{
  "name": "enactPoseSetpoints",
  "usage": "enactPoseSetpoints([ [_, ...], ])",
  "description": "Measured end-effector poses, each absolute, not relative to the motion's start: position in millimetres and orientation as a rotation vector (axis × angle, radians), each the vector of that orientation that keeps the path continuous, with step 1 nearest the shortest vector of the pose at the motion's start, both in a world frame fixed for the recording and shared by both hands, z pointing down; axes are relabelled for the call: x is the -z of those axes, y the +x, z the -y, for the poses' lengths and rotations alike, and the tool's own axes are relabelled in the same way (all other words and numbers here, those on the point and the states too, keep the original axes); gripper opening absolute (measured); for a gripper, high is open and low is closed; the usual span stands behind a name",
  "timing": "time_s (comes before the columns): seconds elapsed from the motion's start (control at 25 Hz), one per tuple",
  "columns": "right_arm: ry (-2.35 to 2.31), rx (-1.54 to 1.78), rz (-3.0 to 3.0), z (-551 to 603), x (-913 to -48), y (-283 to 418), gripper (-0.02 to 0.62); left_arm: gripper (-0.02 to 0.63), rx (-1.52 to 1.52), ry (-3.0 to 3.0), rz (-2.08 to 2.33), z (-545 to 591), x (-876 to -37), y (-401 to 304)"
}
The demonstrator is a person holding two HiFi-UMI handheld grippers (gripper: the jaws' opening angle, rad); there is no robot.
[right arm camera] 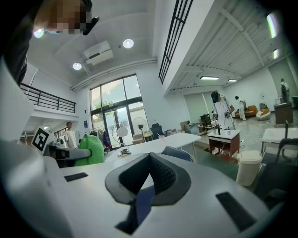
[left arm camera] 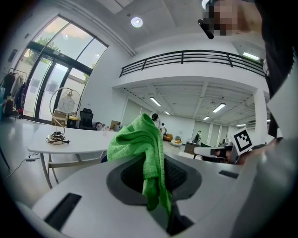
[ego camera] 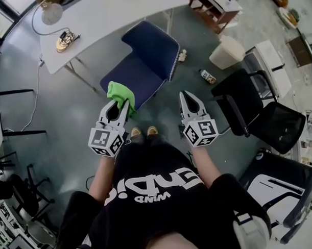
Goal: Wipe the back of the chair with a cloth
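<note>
The blue chair (ego camera: 143,63) stands just ahead of the person's feet, its back (ego camera: 154,44) toward the white table and its seat toward me. My left gripper (ego camera: 124,103) is shut on a green cloth (ego camera: 118,93), held over the seat's near edge. In the left gripper view the cloth (left arm camera: 146,153) bunches above the jaws and hangs down between them. My right gripper (ego camera: 185,95) hovers to the right of the chair, shut with nothing between its fingers. In the right gripper view the chair's back (right arm camera: 178,152) shows beyond the closed tips (right arm camera: 150,156), with the cloth (right arm camera: 91,149) at left.
A white table (ego camera: 106,21) with a lamp (ego camera: 52,12) and coiled cable stands behind the chair. A white bin (ego camera: 226,51) and a bottle (ego camera: 208,76) sit on the floor at right. Black office chairs (ego camera: 263,115) crowd the right side. Other people stand far off.
</note>
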State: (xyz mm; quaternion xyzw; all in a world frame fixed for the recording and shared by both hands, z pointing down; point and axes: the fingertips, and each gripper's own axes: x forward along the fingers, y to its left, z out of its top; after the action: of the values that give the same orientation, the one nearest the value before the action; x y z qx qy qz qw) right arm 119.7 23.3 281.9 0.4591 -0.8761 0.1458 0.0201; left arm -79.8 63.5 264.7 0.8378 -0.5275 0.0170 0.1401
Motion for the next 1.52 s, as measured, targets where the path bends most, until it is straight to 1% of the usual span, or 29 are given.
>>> enactPoseSetpoints([
  [0.76,1.600,-0.482,2.642,49,-289,78,-0.003,0.069,-0.078,2.488,1.388,32,-273,-121],
  [1.24,1.713,-0.564,2.613,89,-326,81,-0.003,0.069,-0.067,2.488,1.341,95,-320,-118],
  [1.52,1.712,-0.513,2.587,109,-360,79,-0.003,0.069,-0.077,2.491,1.336,131,-362,-117],
])
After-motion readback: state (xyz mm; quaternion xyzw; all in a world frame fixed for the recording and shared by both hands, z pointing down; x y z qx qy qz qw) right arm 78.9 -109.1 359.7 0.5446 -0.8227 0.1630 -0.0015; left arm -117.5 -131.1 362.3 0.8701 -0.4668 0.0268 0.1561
